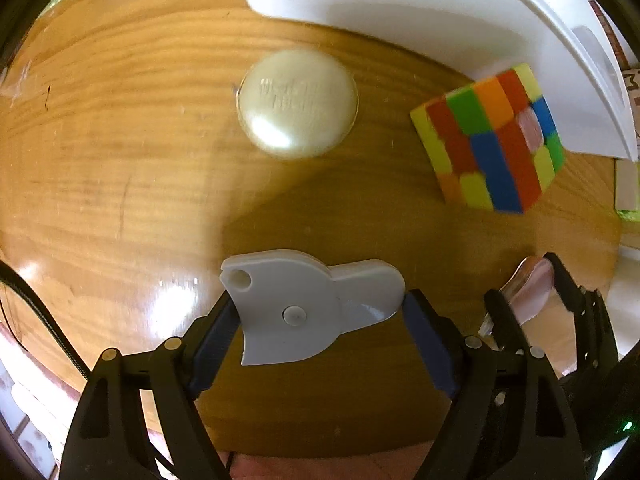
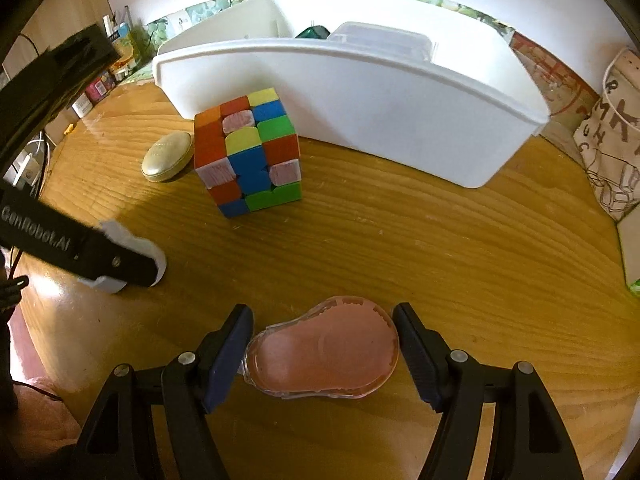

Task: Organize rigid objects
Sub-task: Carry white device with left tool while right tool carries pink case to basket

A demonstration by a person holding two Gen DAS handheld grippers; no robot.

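Observation:
In the left wrist view a flat grey plastic piece (image 1: 308, 312) with a round hole sits between my left gripper's (image 1: 320, 300) blue pads; both pads touch its edges, low over the wooden table (image 1: 120, 184). My right gripper (image 2: 323, 312) is shut on a pink, clear-shelled teardrop-shaped case (image 2: 324, 356), also close to the tabletop. Ahead stand a scrambled puzzle cube (image 2: 248, 156) and a cream oval case (image 2: 168, 156). A white bin (image 2: 360, 92) stands behind them. The cube (image 1: 492, 144), oval case (image 1: 296, 104) and bin (image 1: 400, 4) also appear in the left wrist view.
Inside the bin lie a clear plastic box (image 2: 380, 38) and a dark green item (image 2: 314, 32). A printed cloth bag (image 2: 612, 140) stands at the right table edge. Small boxes and jars (image 2: 100, 84) crowd the back left. Bare wood lies between the grippers and the bin.

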